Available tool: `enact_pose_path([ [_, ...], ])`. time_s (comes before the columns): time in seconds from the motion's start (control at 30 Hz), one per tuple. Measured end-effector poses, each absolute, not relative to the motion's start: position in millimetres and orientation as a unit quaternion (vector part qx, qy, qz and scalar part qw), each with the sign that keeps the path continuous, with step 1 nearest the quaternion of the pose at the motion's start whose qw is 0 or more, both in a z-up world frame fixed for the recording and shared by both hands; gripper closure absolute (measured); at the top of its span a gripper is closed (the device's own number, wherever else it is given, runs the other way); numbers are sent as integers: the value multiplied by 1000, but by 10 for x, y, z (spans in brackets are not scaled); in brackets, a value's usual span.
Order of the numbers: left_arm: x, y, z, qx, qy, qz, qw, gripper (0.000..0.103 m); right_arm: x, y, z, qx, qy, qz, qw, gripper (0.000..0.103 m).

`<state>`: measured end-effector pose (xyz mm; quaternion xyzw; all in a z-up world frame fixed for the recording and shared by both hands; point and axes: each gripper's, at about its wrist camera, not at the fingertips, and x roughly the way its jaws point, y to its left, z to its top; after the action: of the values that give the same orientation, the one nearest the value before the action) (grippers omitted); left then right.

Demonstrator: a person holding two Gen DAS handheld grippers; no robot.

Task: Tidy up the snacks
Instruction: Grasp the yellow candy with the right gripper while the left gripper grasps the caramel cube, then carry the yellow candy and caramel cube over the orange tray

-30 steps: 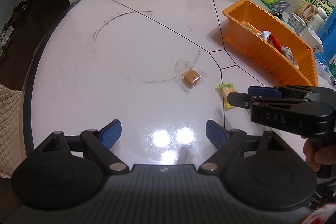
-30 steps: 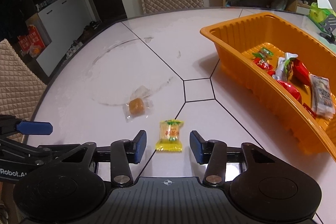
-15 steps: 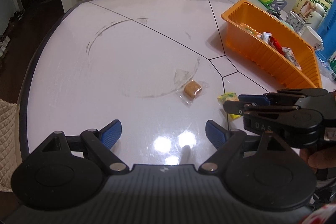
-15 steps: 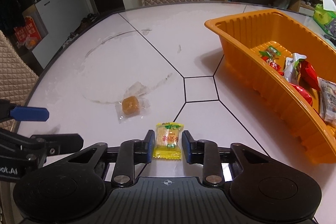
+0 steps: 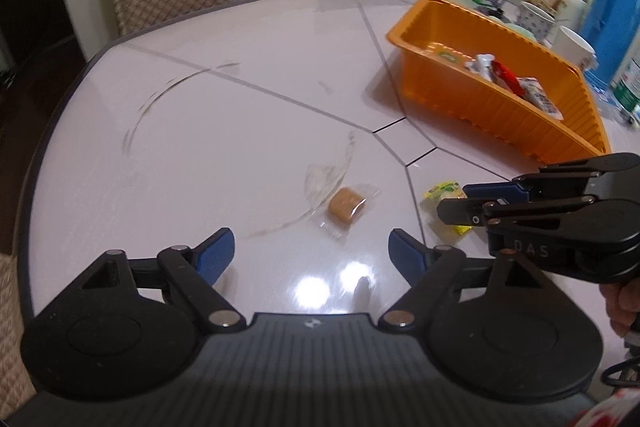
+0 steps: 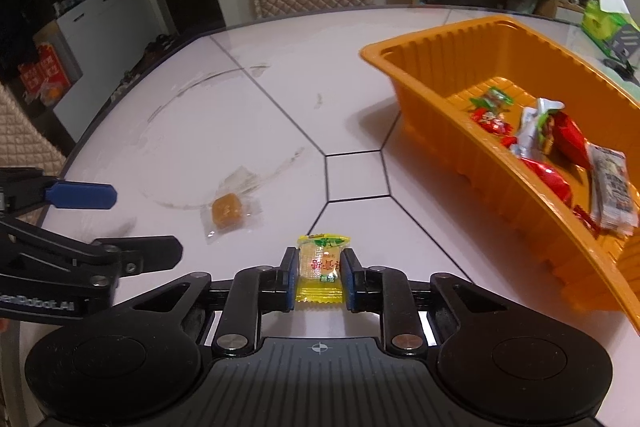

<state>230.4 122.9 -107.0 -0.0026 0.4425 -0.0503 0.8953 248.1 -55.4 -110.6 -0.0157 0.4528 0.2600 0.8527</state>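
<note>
The right gripper (image 6: pixel 320 277) is clamping the yellow snack packet (image 6: pixel 321 265) between its blue-padded fingers (image 6: pixel 289 277), with both pads pressing against the packet's long sides. The packet is sitting low over the white table (image 6: pixel 280 99), just beside a dark seam line; whether it is resting on the surface or is raised off it cannot be determined. The left gripper (image 5: pixel 310 253) is hovering over the table with its fingers (image 5: pixel 214 251) spread wide and holding nothing. A brown snack in a clear wrapper (image 5: pixel 345 203) is lying on the table ahead of the left gripper, roughly in line with the gap between its fingers and apart from them. In the left wrist view, the right gripper (image 5: pixel 456 205) is appearing at the right edge, with the yellow packet (image 5: pixel 444 191) partly hidden behind its fingers. The orange tray (image 6: pixel 440 43) is standing on the table to the right of both grippers, well apart from the clamped packet. Several wrapped snacks (image 6: pixel 560 131), mostly red, are lying inside the tray toward its near right end.
</note>
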Motion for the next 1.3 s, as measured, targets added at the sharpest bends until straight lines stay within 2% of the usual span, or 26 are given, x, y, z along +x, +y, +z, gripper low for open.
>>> enact_pose_path([
  [0.23, 2548, 1157, -1140, 22, 434, -89, 896, 25, 2508, -770, -1091, 13, 463, 234, 855, 80],
  [0.37, 2666, 1101, -1224, 40, 440, -109, 891, 35, 2510, -878, -1095, 23, 467, 220, 856, 80],
  [0.43, 2696, 1092, -1258, 44, 442, -114, 889, 36, 2505, -918, -1098, 28, 468, 215, 857, 80],
  [0.6, 2723, 1075, -1307, 45, 448, -127, 884, 56, 2487, -986, -1097, 37, 471, 208, 857, 80],
  [0.73, 2717, 1053, -1333, 46, 454, -132, 880, 65, 2478, -1001, -1094, 39, 473, 208, 856, 80],
  [0.8, 2713, 1053, -1331, 48, 452, -130, 881, 75, 2488, -990, -1100, 40, 473, 209, 855, 80],
  [0.9, 2725, 1073, -1323, 43, 454, -128, 881, 82, 2489, -979, -1103, 40, 473, 211, 854, 80],
  [1.3, 2703, 1041, -1304, 43, 461, -121, 878, 84, 2481, -1001, -1087, 42, 469, 215, 856, 80],
])
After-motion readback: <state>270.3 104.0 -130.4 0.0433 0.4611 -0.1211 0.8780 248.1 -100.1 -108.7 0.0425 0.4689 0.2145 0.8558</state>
